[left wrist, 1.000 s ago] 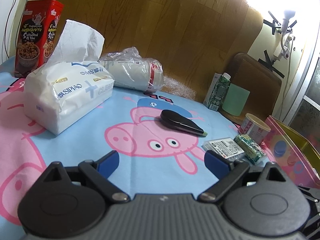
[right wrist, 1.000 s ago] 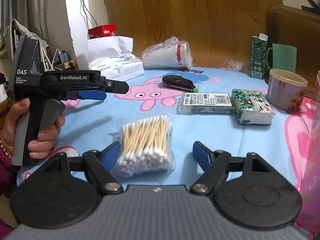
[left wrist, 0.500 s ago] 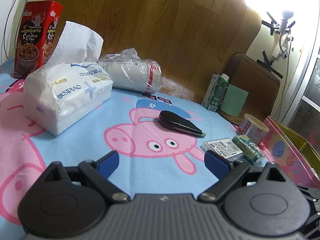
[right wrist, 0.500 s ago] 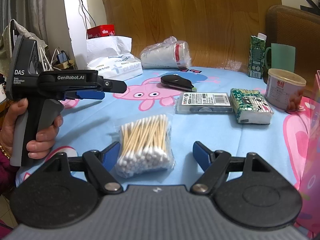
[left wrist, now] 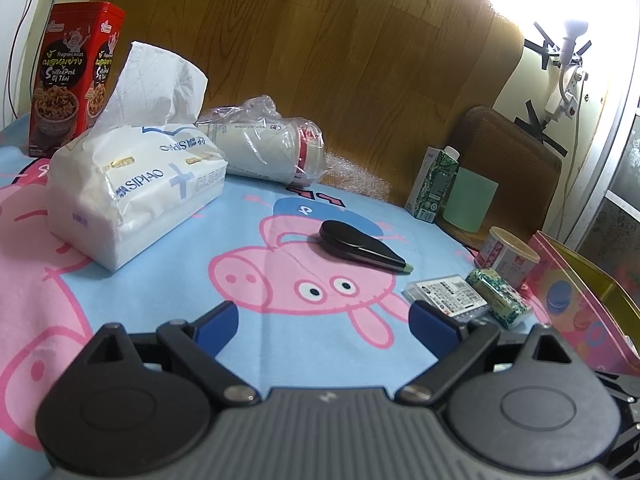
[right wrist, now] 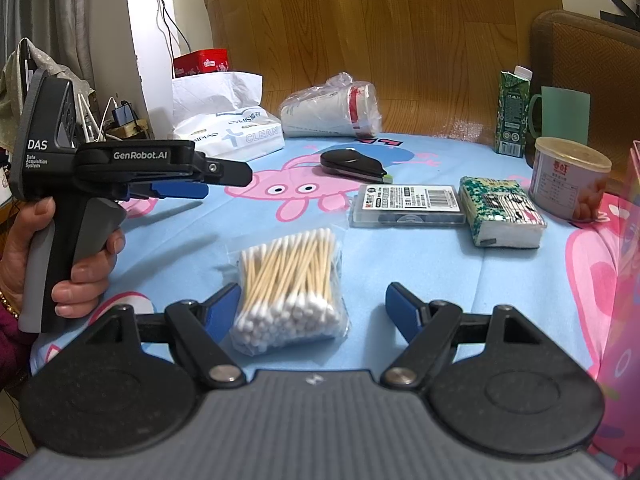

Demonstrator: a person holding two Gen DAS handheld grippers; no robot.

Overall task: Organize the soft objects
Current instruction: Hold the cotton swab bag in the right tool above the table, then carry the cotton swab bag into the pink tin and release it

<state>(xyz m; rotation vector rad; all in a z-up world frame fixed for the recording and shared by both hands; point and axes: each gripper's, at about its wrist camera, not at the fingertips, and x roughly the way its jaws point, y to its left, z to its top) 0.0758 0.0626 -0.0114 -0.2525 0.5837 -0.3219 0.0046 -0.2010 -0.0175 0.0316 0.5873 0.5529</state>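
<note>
Both grippers, right gripper [right wrist: 312, 312] and left gripper [left wrist: 322, 320], stood released; the right one framed the cotton swabs [right wrist: 290, 292] for pickup.

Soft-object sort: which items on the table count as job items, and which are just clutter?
Likely job items (soft):
- tissue pack
- pocket tissue pack
- cotton swab bag
- bagged paper cups, arguably

Just lying about:
- red tin
- black tape dispenser
- clear plastic case
- green carton
- green mug
- round can
</note>
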